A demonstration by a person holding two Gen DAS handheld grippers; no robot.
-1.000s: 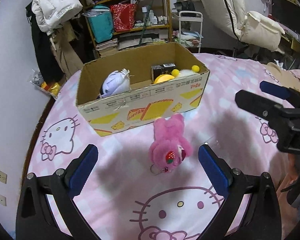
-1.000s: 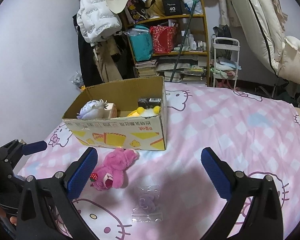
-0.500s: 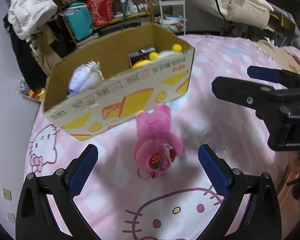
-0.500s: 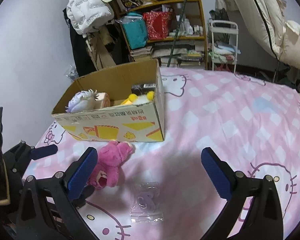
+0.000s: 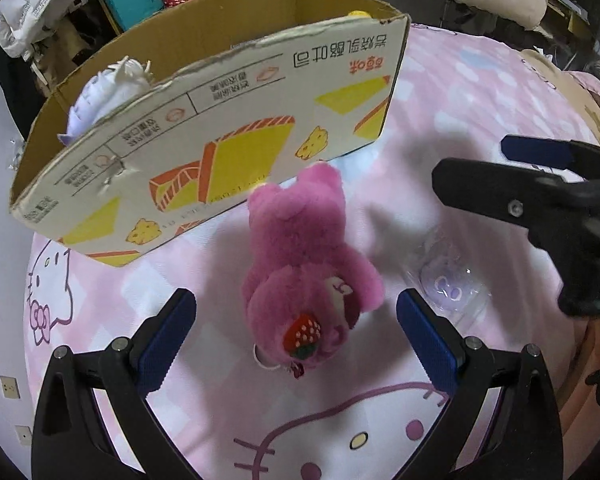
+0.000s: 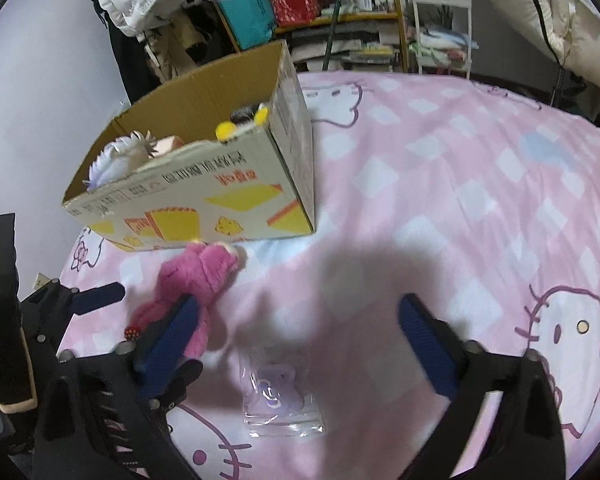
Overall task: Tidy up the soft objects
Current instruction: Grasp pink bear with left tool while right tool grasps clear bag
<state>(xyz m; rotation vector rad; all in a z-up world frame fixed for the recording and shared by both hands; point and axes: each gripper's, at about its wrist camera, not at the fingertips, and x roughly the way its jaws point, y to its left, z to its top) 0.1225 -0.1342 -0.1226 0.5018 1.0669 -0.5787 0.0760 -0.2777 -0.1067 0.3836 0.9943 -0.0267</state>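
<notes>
Tilting steeply down, left gripper (image 5: 296,320) straddles the pink plush (image 5: 308,264).

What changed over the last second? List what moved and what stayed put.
Both grippers came down toward the bed. The left gripper now straddles the pink plush, open, not gripping it. The right gripper dropped over the clear bag; its jaws are closing, not yet touching it. Nothing was grasped or released. The plush, the bag and the box with its toys stayed in place.
</notes>
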